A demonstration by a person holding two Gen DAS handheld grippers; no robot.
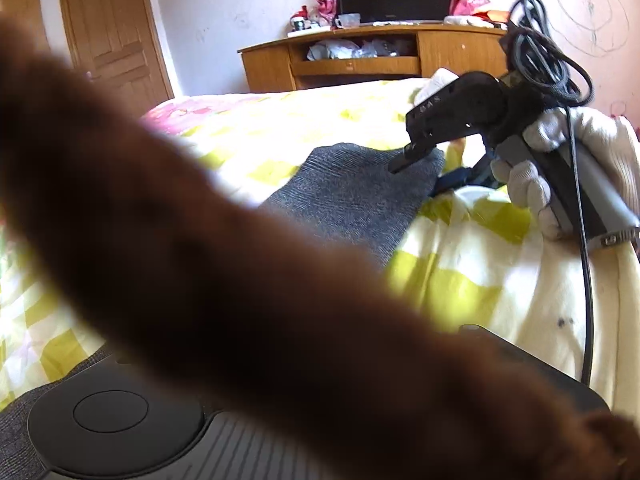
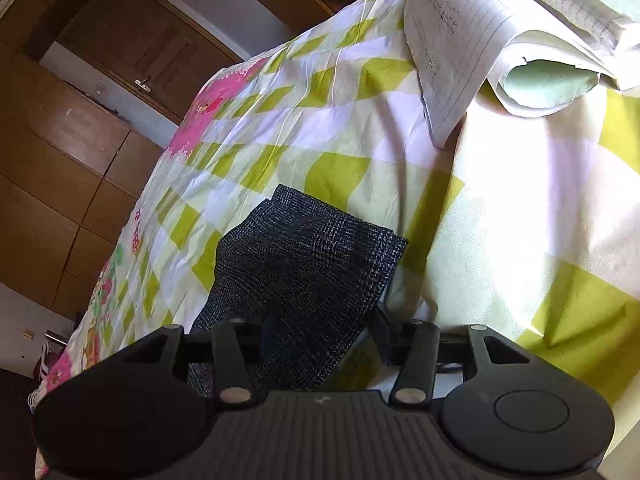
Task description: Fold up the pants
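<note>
Grey checked pants lie folded on a bed's yellow-and-white checked sheet, near an open notebook. The right gripper, in a gloved hand, pinches the pants' edge. A brown blur hides the left gripper's fingers; I cannot tell their state. A wooden TV cabinet and door stand beyond the bed.

Bright daylight, glare washing out the bedsheet, blurred brown sleeve near lens, fisheye-bent edges
</note>
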